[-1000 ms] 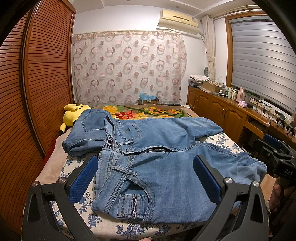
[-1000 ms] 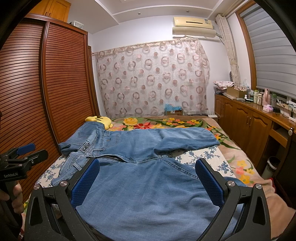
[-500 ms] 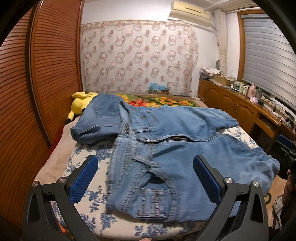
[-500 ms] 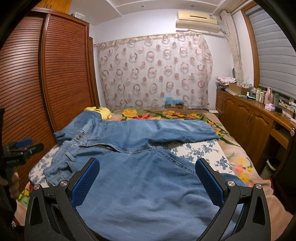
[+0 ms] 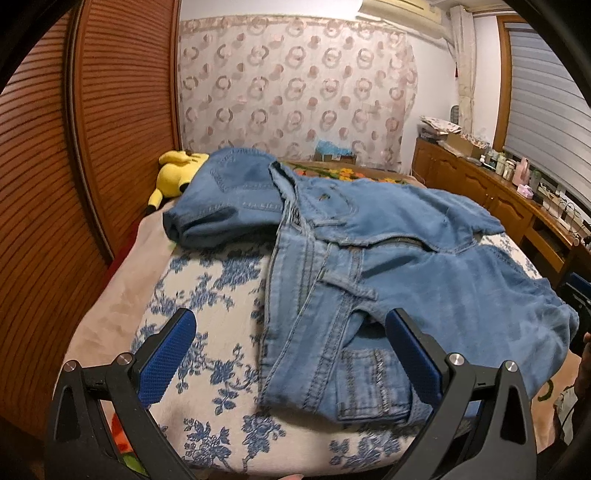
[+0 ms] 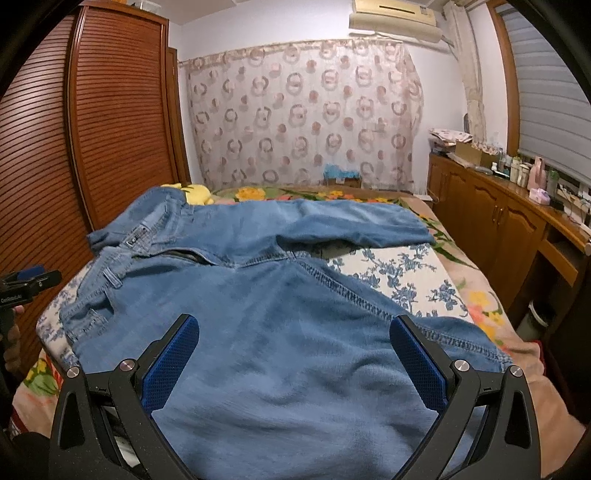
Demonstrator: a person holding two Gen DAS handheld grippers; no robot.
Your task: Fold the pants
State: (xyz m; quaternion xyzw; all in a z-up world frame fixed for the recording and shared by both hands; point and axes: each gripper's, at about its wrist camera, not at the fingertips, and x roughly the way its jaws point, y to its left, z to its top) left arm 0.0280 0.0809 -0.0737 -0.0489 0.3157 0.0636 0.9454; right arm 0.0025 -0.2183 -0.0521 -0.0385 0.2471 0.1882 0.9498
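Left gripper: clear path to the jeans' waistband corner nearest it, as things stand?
Probably yes. The left gripper hangs open just short of the jeans, jaws spread wide, and the near waistband corner lies flat at the edge of the floral bedspread with nothing on it or in front of it.

One pair of jeans (image 5: 388,266) lies on one bed (image 5: 207,280), and the jeans show two legs, one stretched toward the far side and one nearer the cameras. One back pocket (image 5: 364,387) shows on the near part and one more on the bunched far part. One yellow plush toy (image 5: 177,175) sits at the far left of the bed. Two grippers are in view, the left gripper (image 5: 291,358) and the right gripper (image 6: 293,360), each with two blue pads spread apart. One patterned curtain (image 6: 303,118) hangs on the back wall, with one air conditioner (image 6: 395,18) above it. One blue bundle (image 6: 338,173) rests below the curtain. The bottles on the counter are too small to count.
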